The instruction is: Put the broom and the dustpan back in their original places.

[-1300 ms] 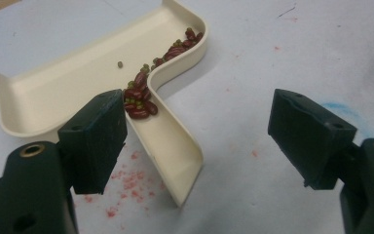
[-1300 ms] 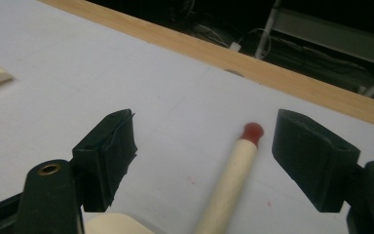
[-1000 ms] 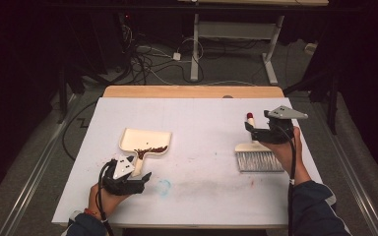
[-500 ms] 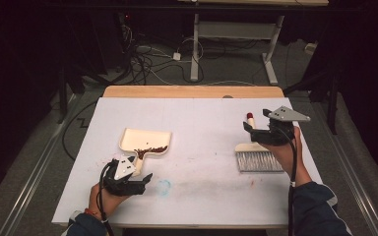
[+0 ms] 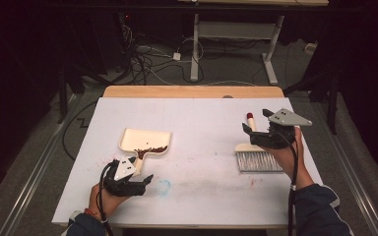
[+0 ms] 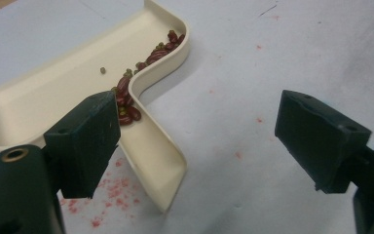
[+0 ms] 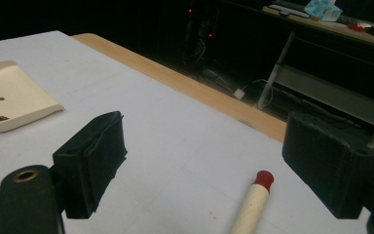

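A cream dustpan (image 5: 145,140) lies left of centre on the table and holds a small heap of red-brown beans (image 5: 150,149). Its short handle points toward my left gripper (image 5: 145,183), which hovers just in front of it, open. In the left gripper view the dustpan handle (image 6: 158,151) lies between the jaws, close to the left one, with the beans (image 6: 129,92) piled at the pan's near wall. On the right lies a hand brush (image 5: 259,160) with grey bristles and a red-tipped cream handle (image 7: 253,202). My right gripper (image 5: 256,124) is open above that handle.
A white sheet covers the table (image 5: 202,113), and a wooden strip (image 5: 192,91) shows at the far edge. Red specks and a faint blue smudge (image 5: 163,187) mark the sheet. Beyond the table are floor cables (image 5: 152,64) and desk legs (image 5: 195,44).
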The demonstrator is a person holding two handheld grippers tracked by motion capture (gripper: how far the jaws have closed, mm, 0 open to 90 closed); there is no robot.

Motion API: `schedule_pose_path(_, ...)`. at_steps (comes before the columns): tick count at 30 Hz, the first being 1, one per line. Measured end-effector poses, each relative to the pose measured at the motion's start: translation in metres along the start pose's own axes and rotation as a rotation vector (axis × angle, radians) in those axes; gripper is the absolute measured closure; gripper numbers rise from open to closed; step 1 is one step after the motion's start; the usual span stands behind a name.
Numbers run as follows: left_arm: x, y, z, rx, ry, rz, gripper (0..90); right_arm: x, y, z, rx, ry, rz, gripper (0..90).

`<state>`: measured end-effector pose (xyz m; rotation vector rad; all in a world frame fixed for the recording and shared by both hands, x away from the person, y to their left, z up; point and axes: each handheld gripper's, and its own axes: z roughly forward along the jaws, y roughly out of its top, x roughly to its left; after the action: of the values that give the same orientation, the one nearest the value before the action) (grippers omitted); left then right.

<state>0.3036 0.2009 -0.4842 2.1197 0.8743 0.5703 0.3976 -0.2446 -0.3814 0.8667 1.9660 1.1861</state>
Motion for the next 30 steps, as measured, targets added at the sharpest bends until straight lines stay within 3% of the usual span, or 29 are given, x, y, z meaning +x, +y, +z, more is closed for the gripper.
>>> schedule_pose_path(18, -0.001, 0.001, 0.001, 0.007, 0.008, 0.012, 16.4, 0.011, 0.003, -0.018, -0.026, 0.022, -0.046, 17.1)
schedule_pose_path(30, -0.003, 0.001, 0.001, 0.008, 0.002, 0.028, 16.4, 0.017, 0.002, -0.031, -0.044, 0.008, -0.081, 17.0)
